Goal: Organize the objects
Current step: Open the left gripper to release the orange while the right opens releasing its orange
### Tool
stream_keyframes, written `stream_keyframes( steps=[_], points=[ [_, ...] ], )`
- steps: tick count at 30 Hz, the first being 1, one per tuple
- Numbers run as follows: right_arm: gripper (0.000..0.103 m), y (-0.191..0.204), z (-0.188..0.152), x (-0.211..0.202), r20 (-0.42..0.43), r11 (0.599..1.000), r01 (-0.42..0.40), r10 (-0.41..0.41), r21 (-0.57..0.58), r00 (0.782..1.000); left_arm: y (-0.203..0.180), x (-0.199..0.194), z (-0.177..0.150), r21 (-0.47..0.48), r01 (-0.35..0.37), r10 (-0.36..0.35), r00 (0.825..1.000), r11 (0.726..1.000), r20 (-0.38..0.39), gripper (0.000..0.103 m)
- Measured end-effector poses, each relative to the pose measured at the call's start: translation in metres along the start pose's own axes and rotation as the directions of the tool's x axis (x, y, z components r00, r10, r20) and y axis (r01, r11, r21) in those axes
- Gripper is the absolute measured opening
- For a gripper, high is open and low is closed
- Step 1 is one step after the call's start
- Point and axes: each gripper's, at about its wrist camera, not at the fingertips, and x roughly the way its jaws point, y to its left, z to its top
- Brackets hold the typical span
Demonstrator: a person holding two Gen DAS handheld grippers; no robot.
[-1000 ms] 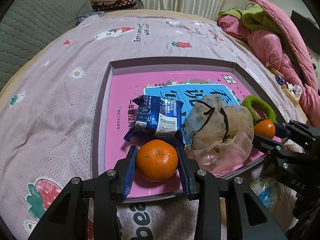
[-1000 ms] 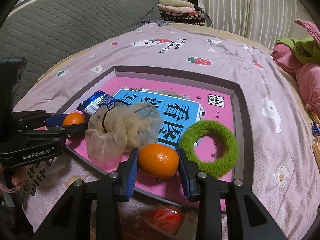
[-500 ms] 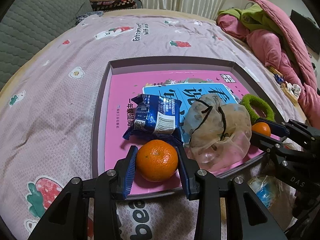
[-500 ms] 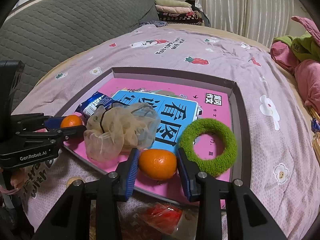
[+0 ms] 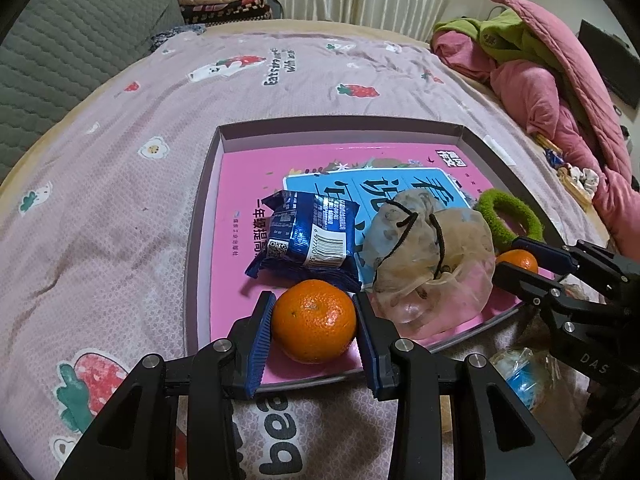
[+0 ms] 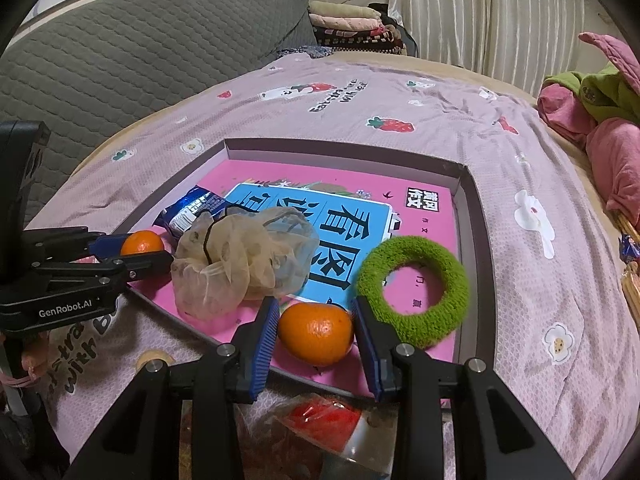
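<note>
A shallow box tray (image 5: 202, 200) (image 6: 474, 216) with a pink book inside lies on the bed. My left gripper (image 5: 314, 326) is shut on an orange (image 5: 314, 326) over the tray's near left corner; it also shows in the right wrist view (image 6: 142, 242). My right gripper (image 6: 314, 334) has its jaws slightly apart around a second orange (image 6: 316, 334) resting on the tray's near edge; that orange also shows in the left wrist view (image 5: 518, 260). In the tray lie a blue snack packet (image 5: 308, 236), a sheer pouch (image 6: 244, 256) and a green fuzzy ring (image 6: 416, 288).
The tray sits on a pink strawberry-print sheet (image 5: 120, 200). Pink and green bedding (image 5: 540, 64) is piled at the right. A grey quilted headboard (image 6: 120, 60) stands at the left. A red packet (image 6: 320, 420) and a blue packet (image 5: 520, 380) lie below the tray's near edge.
My right gripper has lowered its orange onto the tray's near edge and its jaws have eased open. The left gripper has held still with its orange.
</note>
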Motion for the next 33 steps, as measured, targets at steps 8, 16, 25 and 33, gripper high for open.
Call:
stream_keyframes(
  steps=[8, 16, 25, 33],
  points=[
    [0.039, 0.004, -0.002, -0.005, 0.014, 1.000, 0.008, -0.008, -0.021, 1.000, 0.000, -0.009, 0.000, 0.003, -0.001, 0.001, 1.000, 1.000, 0.027, 0.041],
    [0.039, 0.007, -0.002, -0.013, 0.044, 0.999, 0.017, -0.016, -0.032, 0.999, -0.002, -0.017, 0.001, 0.014, -0.002, 0.001, 0.999, 1.000, 0.044, 0.041],
    [0.043, 0.008, -0.001, -0.021, 0.079, 0.999, 0.022, -0.019, -0.037, 0.997, -0.002, -0.027, -0.001, 0.025, -0.005, 0.003, 0.998, 1.000, 0.066, 0.041],
    [0.048, 0.012, 0.002, -0.032, 0.137, 0.998, 0.030, -0.023, -0.048, 0.990, -0.006, -0.034, -0.002, 0.034, 0.001, -0.003, 0.997, 0.999, 0.077, 0.049]
  ],
)
